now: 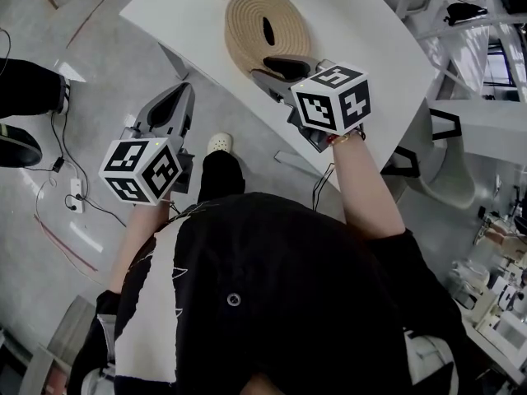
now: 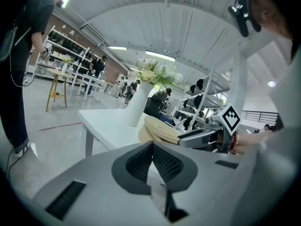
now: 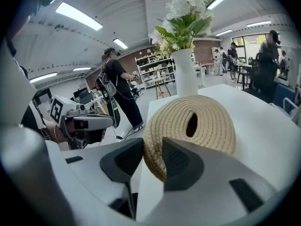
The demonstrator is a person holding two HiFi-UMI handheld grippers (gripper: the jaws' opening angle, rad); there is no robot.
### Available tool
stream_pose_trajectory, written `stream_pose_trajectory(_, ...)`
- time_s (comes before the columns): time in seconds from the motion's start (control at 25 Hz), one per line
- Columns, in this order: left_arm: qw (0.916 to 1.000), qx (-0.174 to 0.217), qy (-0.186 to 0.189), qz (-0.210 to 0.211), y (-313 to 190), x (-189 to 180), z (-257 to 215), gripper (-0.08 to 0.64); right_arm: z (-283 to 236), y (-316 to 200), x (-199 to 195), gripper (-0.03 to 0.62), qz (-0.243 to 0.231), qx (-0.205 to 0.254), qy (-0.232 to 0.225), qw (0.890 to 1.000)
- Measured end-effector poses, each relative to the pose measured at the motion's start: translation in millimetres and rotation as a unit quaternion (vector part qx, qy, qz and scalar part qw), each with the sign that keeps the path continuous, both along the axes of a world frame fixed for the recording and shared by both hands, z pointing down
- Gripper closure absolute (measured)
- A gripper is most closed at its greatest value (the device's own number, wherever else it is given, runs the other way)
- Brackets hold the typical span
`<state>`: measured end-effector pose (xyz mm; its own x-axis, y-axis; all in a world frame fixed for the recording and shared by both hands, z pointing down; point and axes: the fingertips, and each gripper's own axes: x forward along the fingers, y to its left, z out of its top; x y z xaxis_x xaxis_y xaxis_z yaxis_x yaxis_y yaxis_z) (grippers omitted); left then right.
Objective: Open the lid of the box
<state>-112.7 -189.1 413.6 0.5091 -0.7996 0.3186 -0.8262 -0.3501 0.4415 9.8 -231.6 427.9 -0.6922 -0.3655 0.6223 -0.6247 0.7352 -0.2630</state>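
Note:
A round woven straw lid (image 1: 247,25) with a dark slot in its middle lies on the white table (image 1: 362,23). My right gripper (image 1: 276,66) reaches in from the table's near edge, and its pads pinch the lid's near rim (image 3: 153,157). In the right gripper view the lid (image 3: 211,121) looks tilted up toward me. What is under the lid is hidden. My left gripper (image 1: 175,95) hangs beside the table over the floor, jaws together and empty (image 2: 152,147). From it I see the lid (image 2: 160,130) and the right gripper (image 2: 190,138).
A tall white vase (image 3: 184,74) with flowers stands on the table behind the lid. A white cable and socket strip (image 1: 74,196) lie on the floor at the left. People stand farther off in the room (image 3: 117,86). White shelving (image 1: 461,23) is to the right.

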Motion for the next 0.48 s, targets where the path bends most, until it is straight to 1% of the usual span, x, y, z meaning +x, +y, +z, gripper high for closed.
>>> stream_pose_trajectory(0.2,1.0000,0.002,-0.001,0.004,-0.6,2.3,-3.0,0.549,-2.8,0.9,0.5,0.459,-0.003,-0.017,-0.016,1.000)
stream_pose_trajectory(0.48,1.0000,0.004,-0.002,0.005,3.6,5.2,-4.4,0.549,-9.1,4.9,3.5,0.459,0.000,-0.038,-0.052,0.998)
